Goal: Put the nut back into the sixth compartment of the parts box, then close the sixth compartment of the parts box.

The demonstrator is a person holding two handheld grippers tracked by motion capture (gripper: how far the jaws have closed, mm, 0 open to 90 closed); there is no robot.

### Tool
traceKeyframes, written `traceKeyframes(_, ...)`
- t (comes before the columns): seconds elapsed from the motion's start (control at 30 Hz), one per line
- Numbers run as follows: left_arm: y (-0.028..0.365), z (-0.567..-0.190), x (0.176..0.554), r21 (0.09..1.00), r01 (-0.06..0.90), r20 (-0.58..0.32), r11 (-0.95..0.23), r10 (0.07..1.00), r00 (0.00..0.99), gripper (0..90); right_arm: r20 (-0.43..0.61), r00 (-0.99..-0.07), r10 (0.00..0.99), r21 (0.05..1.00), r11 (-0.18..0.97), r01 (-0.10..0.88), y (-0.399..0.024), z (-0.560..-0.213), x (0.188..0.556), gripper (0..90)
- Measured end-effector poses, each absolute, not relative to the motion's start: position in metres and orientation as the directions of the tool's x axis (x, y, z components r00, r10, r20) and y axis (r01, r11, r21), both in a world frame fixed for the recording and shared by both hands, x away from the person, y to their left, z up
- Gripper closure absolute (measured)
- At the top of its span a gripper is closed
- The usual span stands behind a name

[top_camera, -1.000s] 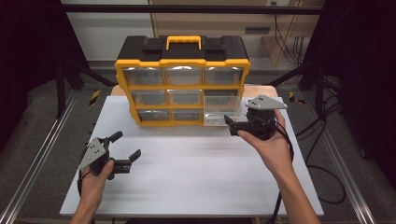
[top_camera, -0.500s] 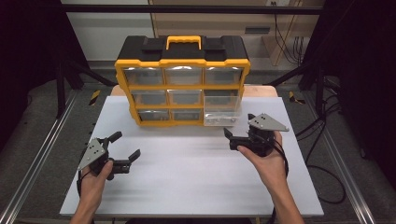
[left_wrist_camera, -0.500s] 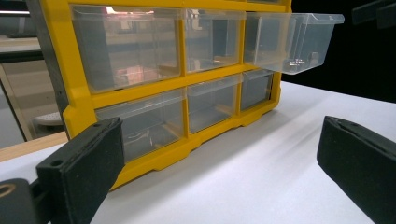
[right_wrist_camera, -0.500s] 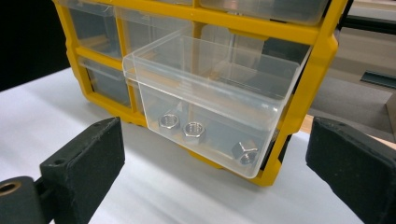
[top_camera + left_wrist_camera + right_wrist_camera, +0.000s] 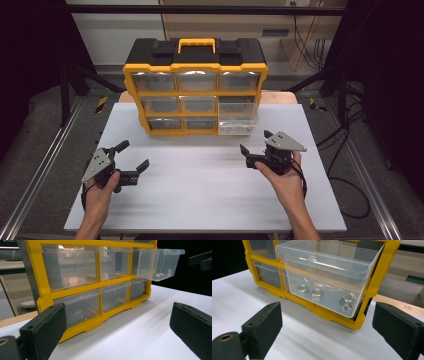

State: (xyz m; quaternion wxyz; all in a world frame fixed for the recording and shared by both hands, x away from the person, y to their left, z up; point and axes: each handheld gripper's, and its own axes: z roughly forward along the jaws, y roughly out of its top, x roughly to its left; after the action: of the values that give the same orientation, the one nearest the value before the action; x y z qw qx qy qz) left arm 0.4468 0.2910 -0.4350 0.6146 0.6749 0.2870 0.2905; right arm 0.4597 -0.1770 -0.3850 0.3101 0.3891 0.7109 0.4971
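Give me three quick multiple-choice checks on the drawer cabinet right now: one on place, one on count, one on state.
1. Which drawer of the cabinet is pulled out?
A. top left
B. middle centre
C. bottom right

2. How many hex nuts lie in the pulled-out drawer?
A. three
B. one
C. six

3. How is the right claw?
A. shut on the drawer
B. open, holding nothing
C. shut on a nut

Answers: 1 C, the high view shows the bottom right drawer jutting over the table. 2 A, the right gripper view shows three hex nuts on its floor. 3 B, its jaws stand wide apart, short of the drawer.
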Motion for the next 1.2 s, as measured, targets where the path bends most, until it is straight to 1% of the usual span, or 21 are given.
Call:
traceKeyframes(0.1,0.29,-0.434,0.447,0.997,0.028,0.04,-0.079,0.743,0.668,1.0,-0.037,-0.501,0.864,0.952,0.183,0.246,-0.177,-0.388,0.457,14.1)
traceKeyframes(0.17,0.29,-0.435,0.447,0.996,0.029,0.041,-0.081,0.742,0.669,1.0,-0.044,-0.495,0.868,0.955,0.183,0.235,-0.175,-0.39,0.455,16.4)
traceKeyframes(0.2,0.29,-0.435,0.447,0.996,0.029,0.041,-0.082,0.742,0.669,1.0,-0.042,-0.495,0.868,0.955,0.18,0.234,-0.174,-0.391,0.454,18.9)
traceKeyframes(0.27,0.29,-0.435,0.447,0.996,0.029,0.04,-0.08,0.743,0.669,1.0,-0.056,-0.492,0.869,0.956,0.189,0.223,-0.172,-0.393,0.454,20.6)
traceKeyframes(0.5,0.292,-0.435,0.448,0.997,0.032,0.034,-0.074,0.746,0.665,1.0,-0.056,-0.508,0.859,0.956,0.194,0.222,-0.168,-0.398,0.453,33.2)
traceKeyframes(0.6,0.29,-0.436,0.449,0.996,0.035,0.038,-0.083,0.741,0.67,1.0,-0.053,-0.508,0.86,0.96,0.184,0.213,-0.167,-0.398,0.452,36.2)
traceKeyframes(0.7,0.289,-0.439,0.45,0.997,0.047,0.017,-0.067,0.739,0.674,1.1,-0.047,-0.509,0.859,0.963,0.173,0.204,-0.166,-0.398,0.452,38.2)
traceKeyframes(0.8,0.286,-0.439,0.451,0.996,0.051,0.019,-0.072,0.735,0.678,1.1,-0.055,-0.506,0.861,0.965,0.177,0.196,-0.164,-0.4,0.451,42.6)
traceKeyframes(0.9,0.285,-0.44,0.451,0.996,0.052,0.022,-0.078,0.732,0.681,1.1,-0.053,-0.485,0.873,0.967,0.167,0.194,-0.161,-0.404,0.45,50.1)
traceKeyframes(1.0,0.285,-0.438,0.449,0.996,0.045,0.028,-0.08,0.731,0.681,1.1,-0.085,-0.482,0.872,0.963,0.196,0.185,-0.157,-0.406,0.449,56.0)
traceKeyframes(1.03,0.285,-0.438,0.449,0.996,0.045,0.026,-0.078,0.732,0.681,1.1,-0.098,-0.48,0.872,0.961,0.209,0.183,-0.155,-0.406,0.448,60.2)
traceKeyframes(1.13,0.286,-0.438,0.449,0.996,0.043,0.028,-0.077,0.734,0.678,1.1,-0.114,-0.478,0.871,0.961,0.218,0.169,-0.15,-0.408,0.447,68.6)
traceKeyframes(1.2,0.286,-0.438,0.449,0.996,0.045,0.025,-0.075,0.734,0.678,1.1,-0.117,-0.475,0.872,0.961,0.221,0.168,-0.147,-0.409,0.447,75.7)
